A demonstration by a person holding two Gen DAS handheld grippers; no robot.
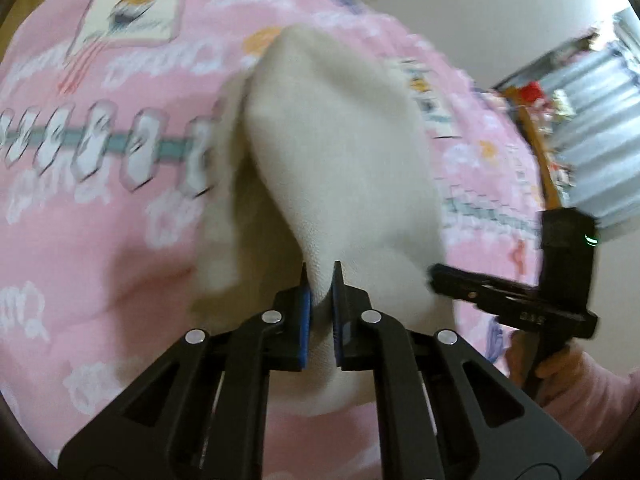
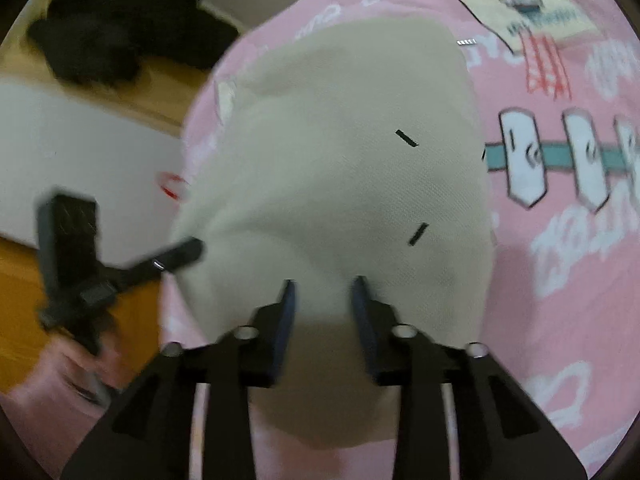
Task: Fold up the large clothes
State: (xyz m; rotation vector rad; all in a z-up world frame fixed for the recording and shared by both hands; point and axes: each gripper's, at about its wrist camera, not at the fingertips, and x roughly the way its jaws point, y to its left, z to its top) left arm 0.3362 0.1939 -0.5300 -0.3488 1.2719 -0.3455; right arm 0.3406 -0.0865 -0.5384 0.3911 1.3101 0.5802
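A cream garment lies bunched on a pink printed bedspread. My left gripper is shut on a fold of the cream cloth and lifts it into a ridge. My right gripper shows at the right of the left wrist view, touching the cloth's edge. In the right wrist view the garment has short black marks on it. My right gripper has its jaws apart with cream cloth lying between them. The left gripper touches the cloth's left edge.
A dark garment lies on the wooden floor at upper left. A white surface runs beside the bed. A silvery curtain or blind and cluttered items stand at the right past the bed edge.
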